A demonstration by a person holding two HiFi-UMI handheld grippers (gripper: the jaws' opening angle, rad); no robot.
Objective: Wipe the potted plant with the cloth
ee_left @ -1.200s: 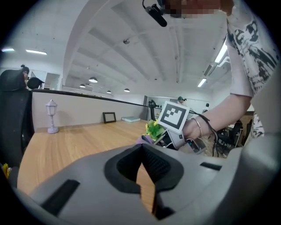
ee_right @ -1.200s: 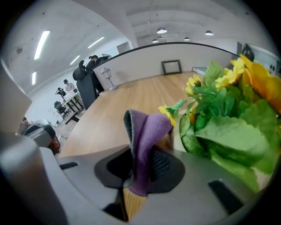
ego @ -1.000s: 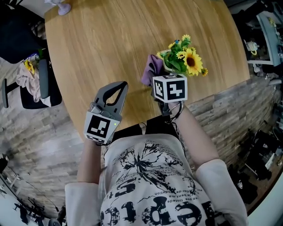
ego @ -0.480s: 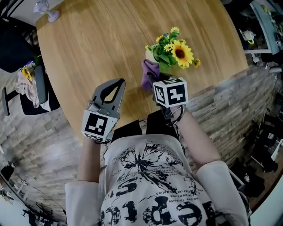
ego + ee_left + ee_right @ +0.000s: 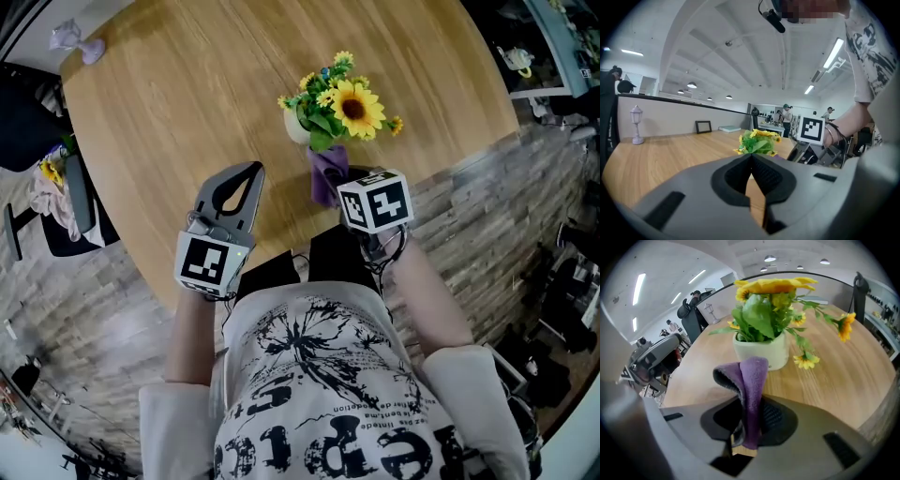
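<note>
Cloth between right gripper fingers, beside potted plant

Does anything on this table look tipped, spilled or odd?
Nothing stands out: the white pot of yellow flowers stands upright on the round wooden table, and the purple cloth is gripped in the right tongs.

Nothing reads clearly: the T-shirt bears large black lettering, upside down, cut off at the frame edge.
</note>
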